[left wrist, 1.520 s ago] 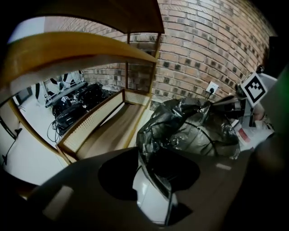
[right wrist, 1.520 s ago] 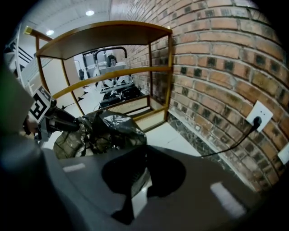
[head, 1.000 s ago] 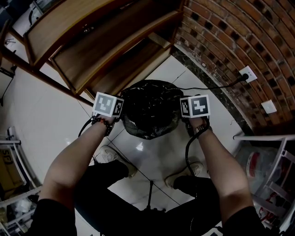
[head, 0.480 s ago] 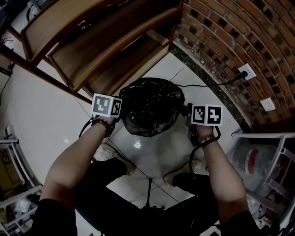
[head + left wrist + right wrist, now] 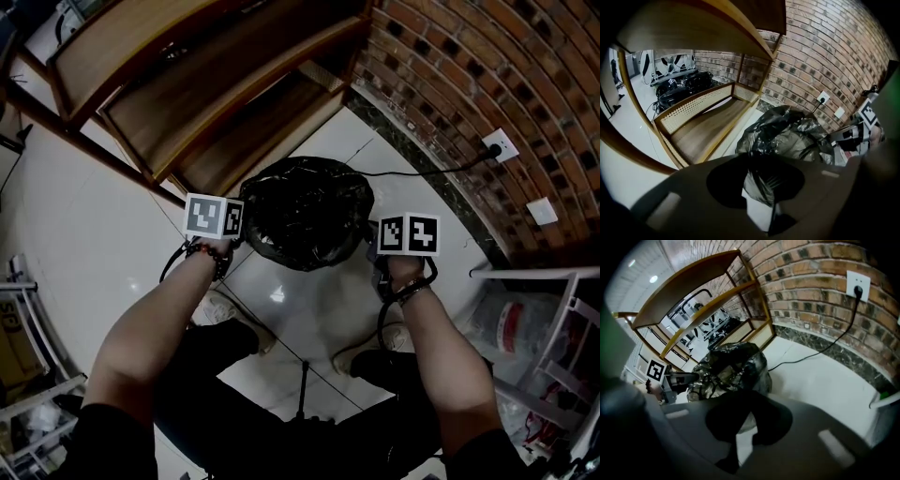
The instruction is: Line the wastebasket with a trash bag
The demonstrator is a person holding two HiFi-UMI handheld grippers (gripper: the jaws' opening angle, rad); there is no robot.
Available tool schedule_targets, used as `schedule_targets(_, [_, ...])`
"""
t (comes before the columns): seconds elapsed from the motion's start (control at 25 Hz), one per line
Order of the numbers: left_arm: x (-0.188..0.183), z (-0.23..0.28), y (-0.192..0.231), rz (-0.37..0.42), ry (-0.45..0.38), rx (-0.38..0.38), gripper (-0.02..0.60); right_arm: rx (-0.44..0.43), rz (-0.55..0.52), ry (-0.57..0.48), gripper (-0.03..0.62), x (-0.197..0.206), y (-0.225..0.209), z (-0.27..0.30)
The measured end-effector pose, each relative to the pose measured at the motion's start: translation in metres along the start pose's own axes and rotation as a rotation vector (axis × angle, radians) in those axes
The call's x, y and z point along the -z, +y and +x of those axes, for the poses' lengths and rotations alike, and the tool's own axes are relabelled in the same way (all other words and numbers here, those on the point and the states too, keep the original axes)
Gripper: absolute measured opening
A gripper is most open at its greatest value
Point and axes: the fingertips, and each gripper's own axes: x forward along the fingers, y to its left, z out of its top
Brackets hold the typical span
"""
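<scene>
A black trash bag covers the wastebasket on the white floor and hides the basket itself. My left gripper is at the bag's left rim. In the left gripper view its jaws have just been closing and now pinch a fold of the bag's film. My right gripper sits just off the bag's right side; its jaws have just closed and stand shut. I cannot make out any film caught in them. The bag bulges in front of them.
A wooden shelf unit stands behind the basket and a brick wall runs along the right. A black cable leads from the wall socket past the bag. A metal rack is at the right. The person's shoes are near.
The right gripper swung out to the right, away from the bag, then came partly back toward it. The left gripper stayed at the bag's left rim.
</scene>
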Motion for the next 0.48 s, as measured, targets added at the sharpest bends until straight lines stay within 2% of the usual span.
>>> schedule_targets(0.28, [0.012,0.001,-0.021,0.021,0.016,0.044,0.08,0.063,-0.054,-0.049,0.002,-0.023,-0.011,-0.031])
schedule_targets(0.48, [0.01,-0.007,-0.009,-0.009,-0.01,0.021,0.08,0.024,-0.089,0.0,0.002,-0.007,0.012,-0.017])
